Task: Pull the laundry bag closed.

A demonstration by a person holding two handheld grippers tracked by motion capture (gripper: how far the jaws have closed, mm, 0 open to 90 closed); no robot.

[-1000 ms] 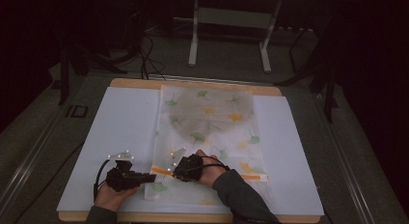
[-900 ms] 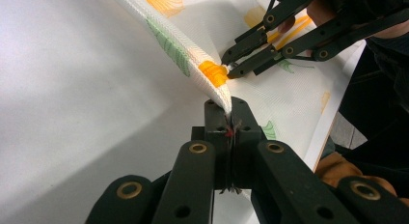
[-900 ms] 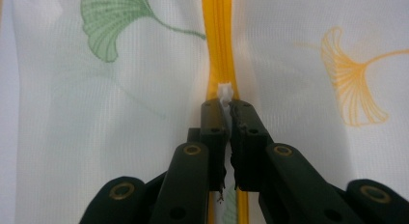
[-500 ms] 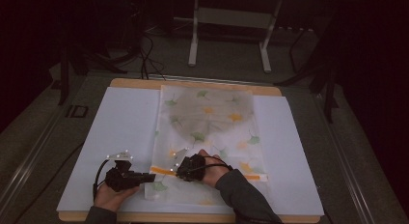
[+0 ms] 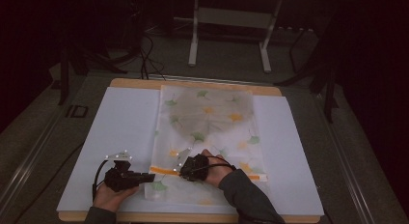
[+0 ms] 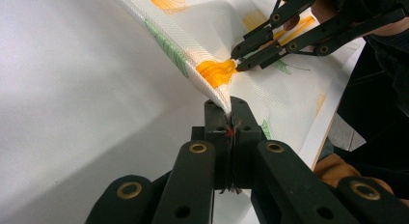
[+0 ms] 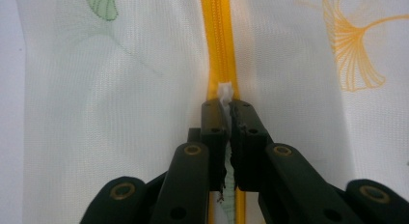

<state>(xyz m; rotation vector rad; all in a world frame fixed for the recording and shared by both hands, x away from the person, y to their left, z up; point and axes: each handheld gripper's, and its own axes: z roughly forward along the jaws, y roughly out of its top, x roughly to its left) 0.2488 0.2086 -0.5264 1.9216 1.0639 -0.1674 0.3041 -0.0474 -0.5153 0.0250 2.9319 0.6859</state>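
A white mesh bag (image 5: 207, 118) printed with green and orange leaves lies flat along the middle of the table. Its orange zipper (image 5: 246, 175) runs across the near end. My left gripper (image 5: 150, 176) is shut on the bag's near left edge, and the cloth (image 6: 270, 98) rises in a fold from its closed jaws (image 6: 226, 108). My right gripper (image 5: 182, 172) points left along the zipper. In its own view it (image 7: 223, 105) is shut on the white zipper pull (image 7: 225, 91), with the orange zipper (image 7: 219, 40) running straight ahead. The left gripper view has the right gripper (image 6: 236, 60) at a bunched orange patch.
A white sheet (image 5: 120, 122) covers the wooden table, with bare room left and right of the bag. The table's near edge (image 5: 193, 217) is just behind both hands. A metal stand (image 5: 231, 16) and cables (image 5: 144, 55) sit on the dark floor beyond.
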